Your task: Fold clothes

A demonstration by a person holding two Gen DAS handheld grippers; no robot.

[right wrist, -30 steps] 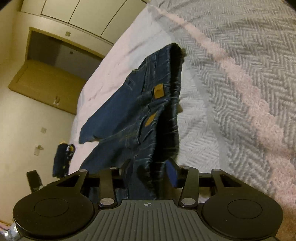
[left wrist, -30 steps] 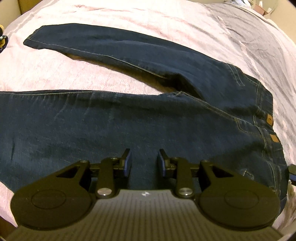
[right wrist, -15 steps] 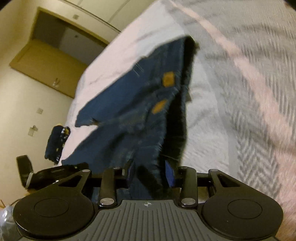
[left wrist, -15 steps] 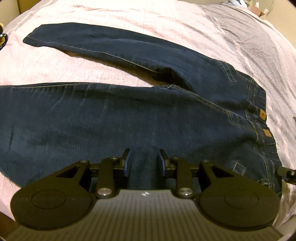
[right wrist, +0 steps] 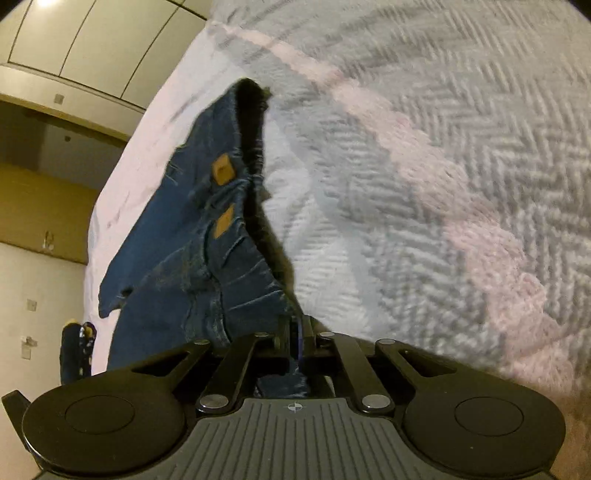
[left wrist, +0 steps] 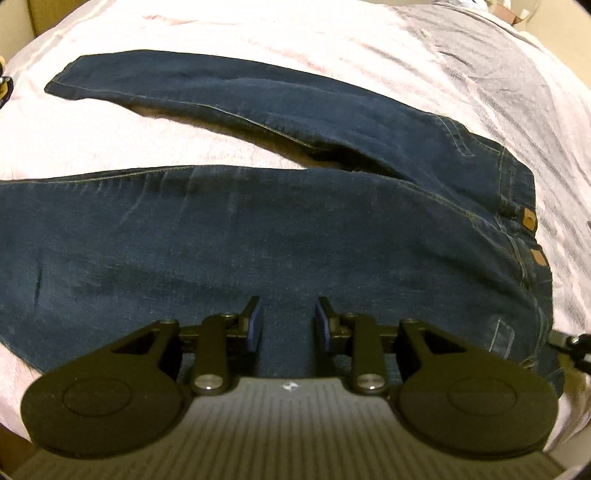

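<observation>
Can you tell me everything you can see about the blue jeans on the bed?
The jeans are dark blue denim with lighter stitched seams and two small tan patches by the waistband. They lie flat on the pink and grey bedspread, legs spread apart in a V. The right gripper has just been closing and now pinches the waistband edge, which bunches into wrinkles there. The left gripper hangs open over the nearer leg, gripping nothing.

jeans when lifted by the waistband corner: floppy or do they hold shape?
Likely floppy: the jeans bunch into creases where the right gripper, jaws just closed, pinches the waistband. Probably heavyish: both long legs lie spread on the bed and would trail. Denim looks coarse, so slipping seems unlikely.
</observation>
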